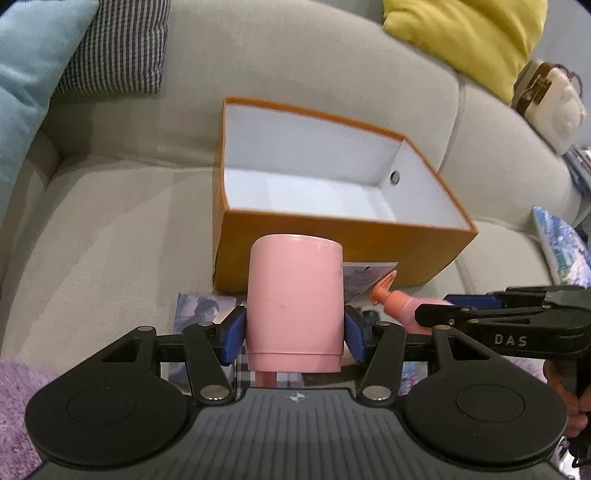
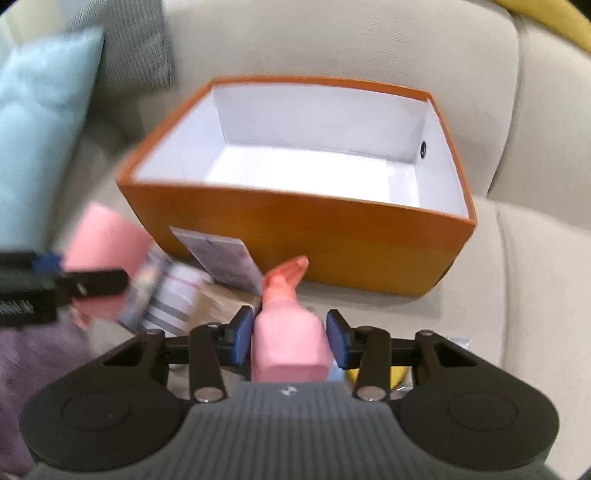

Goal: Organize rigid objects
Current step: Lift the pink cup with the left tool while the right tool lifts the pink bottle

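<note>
A beige fabric sofa (image 1: 122, 229) fills both views, its seat cushions parted by seams. At ten o'clock a light blue pillow (image 1: 33, 85) leans beside a grey striped cushion (image 1: 118, 48). At one o'clock sits a yellow pillow (image 1: 469, 33), with a cream handbag (image 1: 550, 99) at two o'clock. A purple fuzzy throw (image 1: 18, 402) lies at eight o'clock.

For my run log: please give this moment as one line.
left gripper: holds pink cup | right gripper: holds pink pump bottle | orange box: empty
</note>
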